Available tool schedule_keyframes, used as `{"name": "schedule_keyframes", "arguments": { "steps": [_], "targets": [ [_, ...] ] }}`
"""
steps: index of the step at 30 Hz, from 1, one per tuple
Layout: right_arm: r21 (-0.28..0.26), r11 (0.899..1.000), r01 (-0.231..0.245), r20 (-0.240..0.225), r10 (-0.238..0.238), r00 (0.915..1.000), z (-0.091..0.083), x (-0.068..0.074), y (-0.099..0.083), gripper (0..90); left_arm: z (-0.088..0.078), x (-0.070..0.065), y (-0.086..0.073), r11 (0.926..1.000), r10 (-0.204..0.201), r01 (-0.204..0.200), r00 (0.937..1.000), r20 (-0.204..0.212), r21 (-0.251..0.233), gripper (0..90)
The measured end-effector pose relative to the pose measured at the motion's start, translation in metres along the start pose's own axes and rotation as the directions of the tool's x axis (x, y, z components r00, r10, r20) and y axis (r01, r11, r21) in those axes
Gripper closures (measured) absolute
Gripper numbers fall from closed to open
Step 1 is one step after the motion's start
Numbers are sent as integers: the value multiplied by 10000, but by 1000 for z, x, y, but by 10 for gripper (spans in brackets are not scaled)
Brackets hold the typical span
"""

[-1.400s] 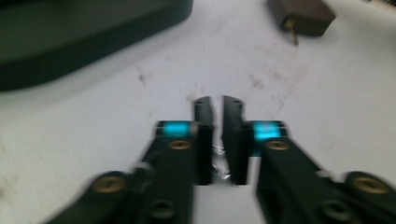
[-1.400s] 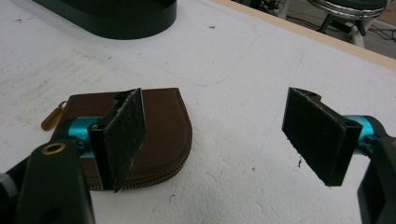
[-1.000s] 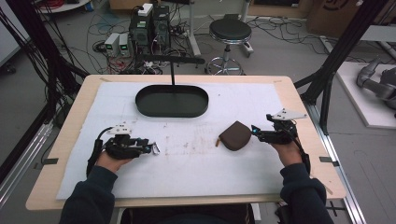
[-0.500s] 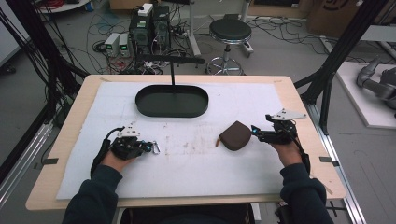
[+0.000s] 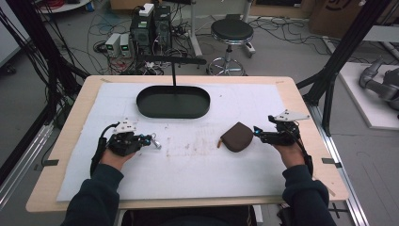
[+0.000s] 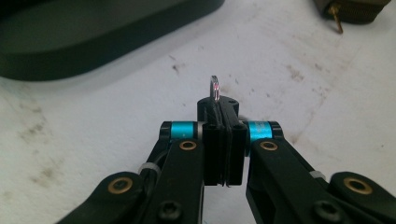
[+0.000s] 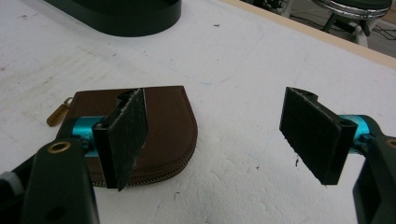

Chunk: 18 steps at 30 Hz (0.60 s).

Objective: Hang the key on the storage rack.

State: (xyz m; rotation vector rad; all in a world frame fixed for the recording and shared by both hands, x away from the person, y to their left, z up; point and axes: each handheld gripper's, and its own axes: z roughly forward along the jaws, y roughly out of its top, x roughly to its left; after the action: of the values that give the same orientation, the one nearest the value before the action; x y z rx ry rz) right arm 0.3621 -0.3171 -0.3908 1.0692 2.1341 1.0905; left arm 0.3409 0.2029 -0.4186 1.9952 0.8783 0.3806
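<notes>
left gripper clamped on thin metal key | right gripper wide open | brown leather pouch (D-shaped, zippered)

Tray sits on the counter near the far edge, centred. Pouch lies on the counter toward the right edge, just beside the right tongs. Left tongs toward the left edge.

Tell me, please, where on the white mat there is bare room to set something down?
Free: the stretch between the left tool and the brown pouch, the near strip between the forearms, and the far corners beside the black tray. Crowded: where the right tool sits close to the pouch.
</notes>
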Motion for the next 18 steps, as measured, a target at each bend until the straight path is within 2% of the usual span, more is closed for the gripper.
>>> {"name": "schedule_keyframes", "arguments": {
  "steps": [3, 5, 6, 8, 9, 10, 12, 13, 14, 15, 18],
  "targets": [
    [-109, 9999, -73, 0, 73, 10000, -1, -1, 0, 239, -3, 2, 4, 9999, 76, -77, 10000, -56, -142, 884],
    [-93, 9999, -99, -26, 99, 9999, -2, -2, 0, 239, -6, 6, 12, 9990, 71, -76, 9999, -118, -430, 884],
    [-150, 9998, -126, -17, 126, 9999, -2, -3, 0, 239, -9, 12, 20, 9973, 2, -20, 9997, -253, -736, 884],
    [-187, 9997, -148, -48, 147, 9999, -1, -3, 0, 238, -11, 16, 26, 9965, -4, -21, 9995, -304, -832, 884],
    [-144, 9998, -148, -84, 147, 9999, -1, -3, 0, 239, -14, 23, 37, 9942, 66, -111, 9991, -426, -1069, 884],
    [-159, 9998, -100, -114, 98, 9999, 0, -3, 0, 239, -14, 23, 37, 9942, 66, -111, 9991, -426, -1069, 884],
    [-166, 9998, -113, -141, 111, 9998, 0, -3, 0, 238, -16, 38, 56, 9892, 136, -216, 9983, -558, -1450, 884],
    [-185, 9997, -153, -148, 150, 9998, 0, -3, 0, 238, -16, 38, 56, 9892, 136, -216, 9983, -558, -1450, 884],
    [-185, 9997, -153, -148, 150, 9998, 0, -3, 0, 238, -16, 43, 62, 9868, 96, -177, 9986, -514, -1608, 884],
    [-234, 9996, -166, -188, 162, 9997, 0, -3, 0, 238, -15, 54, 76, 9820, 243, -343, 9981, -558, -1857, 884],
    [-282, 9994, -191, -199, 185, 9996, 0, -3, 0, 238, -13, 70, 95, 9772, 287, -417, 9975, -652, -2084, 883]
  ]
}}
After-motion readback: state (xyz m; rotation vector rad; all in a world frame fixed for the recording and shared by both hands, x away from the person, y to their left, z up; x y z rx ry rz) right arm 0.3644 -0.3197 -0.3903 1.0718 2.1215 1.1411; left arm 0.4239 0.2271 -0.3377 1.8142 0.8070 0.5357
